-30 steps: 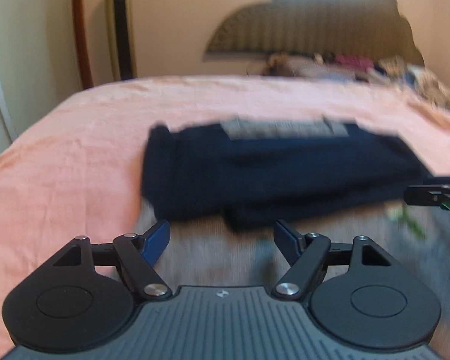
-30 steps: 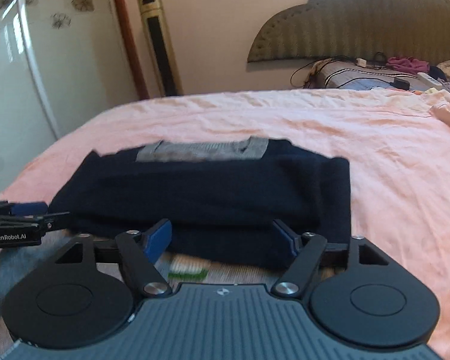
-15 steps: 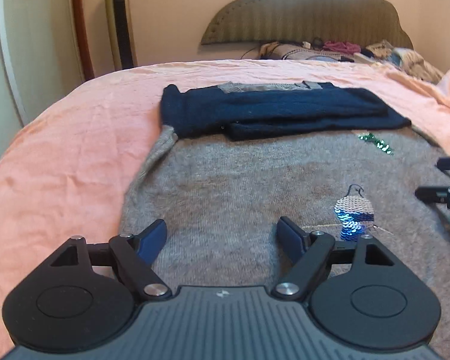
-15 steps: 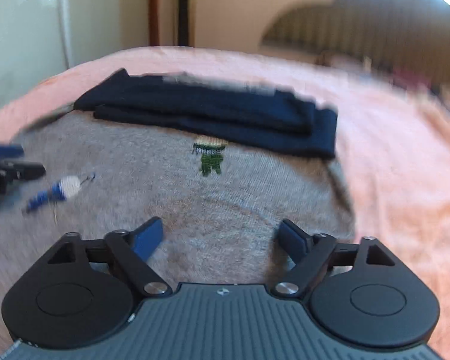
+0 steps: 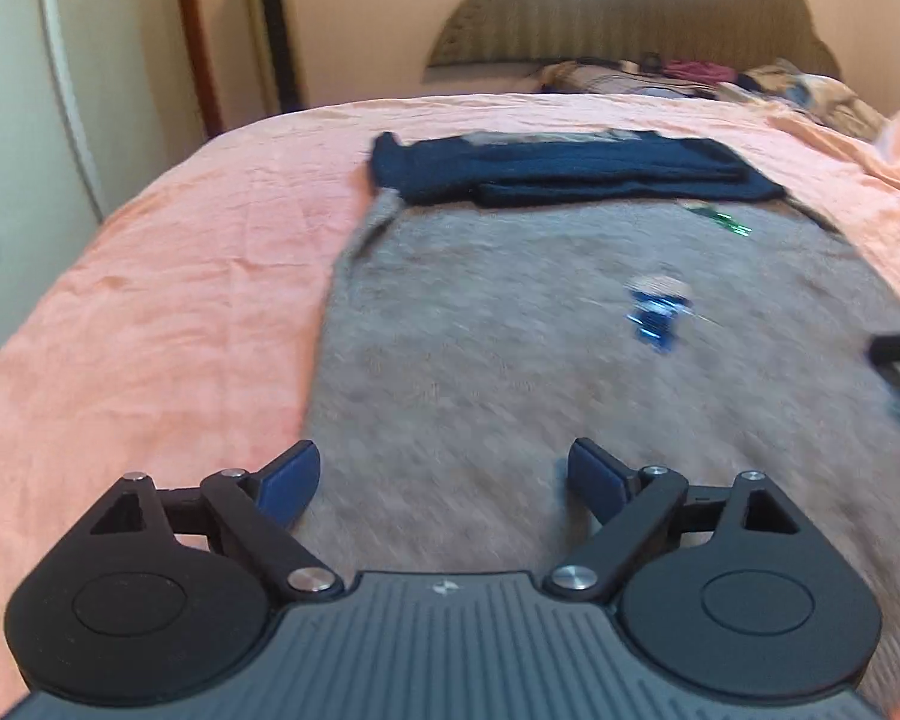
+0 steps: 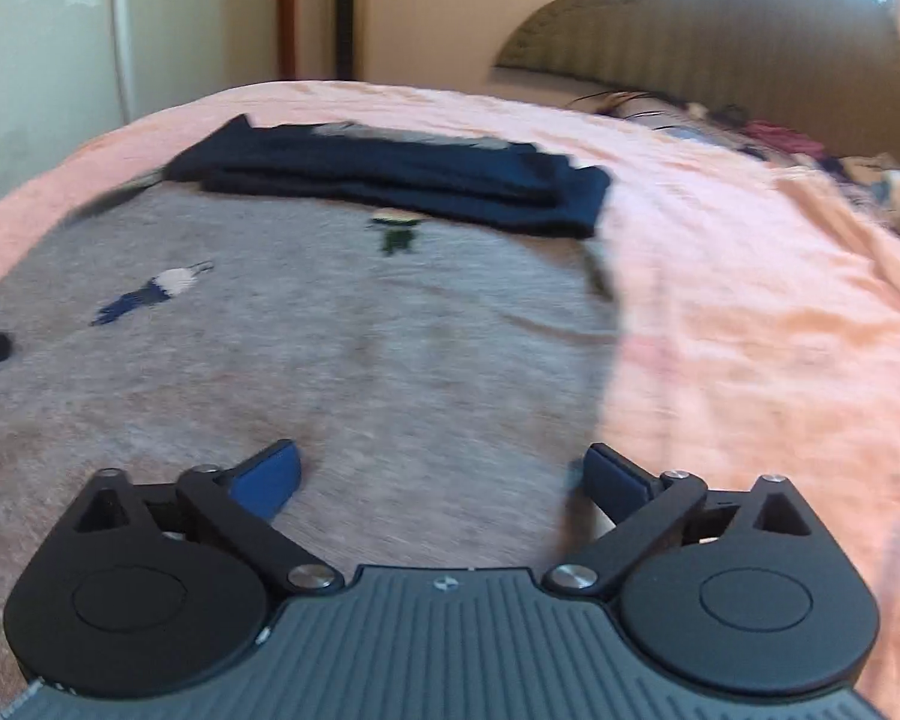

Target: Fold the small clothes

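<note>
**Desk:** Where does the sweater lie?

**Operator:** The grey sweater (image 5: 510, 348) lies flat on the pink bed (image 5: 180, 276), its navy sleeves (image 5: 570, 177) already folded across the far end. I have the left hand-held gripper (image 5: 444, 477) over the near left hem, fingers spread wide and holding nothing. The right hand-held gripper (image 6: 444, 480) is likewise spread and empty, over the near right hem beside the sweater's edge.

**Desk:** And the step in hand?

**Operator:** As I judge it, taking the near hem to fold it up toward the sleeves. To do it well, I bring both down level, each near its own corner, and pinch the full thickness of the knit but not the sheet under it. Then I lift evenly, so that the hem stays straight and the sequin figures (image 5: 657, 312) do not snag.
</note>
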`<state>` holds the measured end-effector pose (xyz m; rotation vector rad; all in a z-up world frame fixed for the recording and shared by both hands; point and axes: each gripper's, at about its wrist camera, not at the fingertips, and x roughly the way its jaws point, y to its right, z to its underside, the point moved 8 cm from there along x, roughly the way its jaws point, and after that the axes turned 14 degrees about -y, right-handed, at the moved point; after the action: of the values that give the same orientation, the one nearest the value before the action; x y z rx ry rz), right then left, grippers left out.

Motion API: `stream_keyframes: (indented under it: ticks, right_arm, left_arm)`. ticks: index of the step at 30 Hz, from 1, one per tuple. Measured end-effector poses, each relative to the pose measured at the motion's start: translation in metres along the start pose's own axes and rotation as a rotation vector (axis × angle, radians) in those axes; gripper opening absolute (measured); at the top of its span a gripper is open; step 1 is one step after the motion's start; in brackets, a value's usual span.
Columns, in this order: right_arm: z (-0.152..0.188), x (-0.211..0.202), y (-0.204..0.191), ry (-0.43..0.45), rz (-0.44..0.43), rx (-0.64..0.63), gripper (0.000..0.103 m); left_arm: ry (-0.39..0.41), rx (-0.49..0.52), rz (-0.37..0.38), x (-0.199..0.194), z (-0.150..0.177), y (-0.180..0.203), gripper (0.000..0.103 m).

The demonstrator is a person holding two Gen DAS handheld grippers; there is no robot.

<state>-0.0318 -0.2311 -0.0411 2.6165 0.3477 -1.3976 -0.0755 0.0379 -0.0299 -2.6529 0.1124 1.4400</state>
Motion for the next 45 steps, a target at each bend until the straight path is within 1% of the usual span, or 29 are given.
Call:
stream_keyframes:
  ticks: [1,2,4,5,6,8,9,11,12,14,17,19,20,22,23,24,25,26,27,30,32,35,36,38,39,40,41,44,45]
  right_arm:
    - [0.003,-0.007,-0.009,0.011,-0.036,-0.018,0.094]
    - [0.008,-0.011,-0.020,0.016,-0.065,-0.053,0.094]
    - [0.023,-0.005,-0.040,-0.024,-0.061,-0.178,0.097]
    - [0.028,-0.007,-0.039,0.021,-0.055,-0.183,0.100]
    - [0.030,-0.009,-0.031,0.009,-0.070,-0.148,0.103]
    - [0.030,-0.020,-0.010,-0.026,-0.082,-0.052,0.099]
    - [0.031,-0.029,0.001,-0.009,-0.077,-0.018,0.094]
    - [0.042,-0.045,0.022,-0.020,-0.123,0.065,0.095]
    - [0.048,-0.049,0.032,-0.046,-0.177,0.126,0.093]
    - [0.062,-0.058,0.046,-0.102,-0.343,0.254,0.084]
    - [0.077,-0.067,0.063,-0.139,-0.482,0.370,0.076]
    - [0.084,-0.065,0.062,-0.179,-0.600,0.442,0.072]
    - [0.087,-0.064,0.059,-0.202,-0.646,0.454,0.070]
    - [0.091,-0.061,0.051,-0.215,-0.647,0.441,0.052]
    - [0.093,-0.061,0.052,-0.223,-0.626,0.436,0.043]
    - [0.096,-0.058,0.055,-0.242,-0.599,0.446,0.013]
    - [0.098,-0.057,0.057,-0.243,-0.598,0.453,0.010]
    - [0.099,-0.059,0.058,-0.233,-0.604,0.448,0.010]
    - [0.098,-0.060,0.060,-0.228,-0.590,0.434,0.010]
    - [0.087,-0.077,0.071,-0.183,-0.528,0.382,0.009]
    - [0.085,-0.083,0.082,-0.188,-0.495,0.352,0.009]
    - [0.094,-0.064,0.086,-0.286,-0.520,0.374,0.010]
    - [0.098,-0.060,0.083,-0.301,-0.528,0.390,0.014]
    - [0.103,-0.066,0.079,-0.283,-0.589,0.422,0.033]
    - [0.105,-0.073,0.078,-0.267,-0.635,0.444,0.059]
    - [0.108,-0.079,0.075,-0.252,-0.682,0.462,0.077]
    - [0.113,-0.082,0.071,-0.255,-0.709,0.467,0.079]
    - [0.120,-0.082,0.060,-0.258,-0.738,0.489,0.073]
    - [0.120,-0.079,0.058,-0.270,-0.727,0.493,0.051]
  left_arm:
    - [-0.004,0.027,0.017,-0.003,0.009,0.008,0.091]
    - [-0.001,0.055,0.006,-0.003,0.017,0.015,0.091]
    - [0.060,0.073,-0.029,-0.008,0.025,0.018,0.091]
    - [0.046,0.050,-0.023,-0.009,0.026,0.015,0.091]
    - [0.025,0.019,-0.004,-0.011,0.027,0.012,0.091]
    - [-0.016,-0.054,0.056,-0.018,0.031,0.003,0.091]
    - [-0.022,-0.073,0.082,-0.022,0.035,-0.001,0.091]
    - [-0.039,-0.134,0.156,-0.030,0.044,-0.011,0.091]
    - [-0.044,-0.191,0.222,-0.034,0.049,-0.015,0.091]
    - [-0.032,-0.314,0.355,-0.041,0.057,-0.023,0.091]
    - [-0.040,-0.443,0.556,-0.042,0.058,-0.025,0.090]
    - [-0.061,-0.480,0.636,-0.039,0.057,-0.023,0.090]
    - [-0.070,-0.479,0.649,-0.038,0.056,-0.020,0.090]
    - [-0.089,-0.452,0.608,-0.036,0.054,-0.018,0.075]
    - [-0.100,-0.452,0.584,-0.034,0.054,-0.020,0.058]
    - [-0.112,-0.460,0.562,-0.032,0.054,-0.023,0.040]
    - [-0.126,-0.471,0.543,-0.029,0.054,-0.027,0.031]
    - [-0.143,-0.486,0.528,-0.025,0.055,-0.034,0.012]
    - [-0.153,-0.487,0.513,-0.023,0.056,-0.037,0.002]
    - [-0.140,-0.455,0.496,-0.033,0.056,-0.040,0.000]
    - [-0.101,-0.396,0.469,-0.048,0.056,-0.040,0.000]
    - [-0.142,-0.367,0.372,-0.038,0.067,-0.046,0.000]
    - [-0.148,-0.377,0.370,-0.036,0.070,-0.049,0.000]
    - [-0.152,-0.397,0.441,-0.041,0.075,-0.051,0.000]
    - [-0.153,-0.398,0.467,-0.044,0.078,-0.051,0.003]
    - [-0.162,-0.402,0.501,-0.046,0.082,-0.049,0.004]
    - [-0.180,-0.418,0.551,-0.046,0.088,-0.045,0.007]
    - [-0.190,-0.478,0.628,-0.038,0.096,-0.037,0.008]
    - [-0.185,-0.493,0.633,-0.036,0.094,-0.035,0.008]
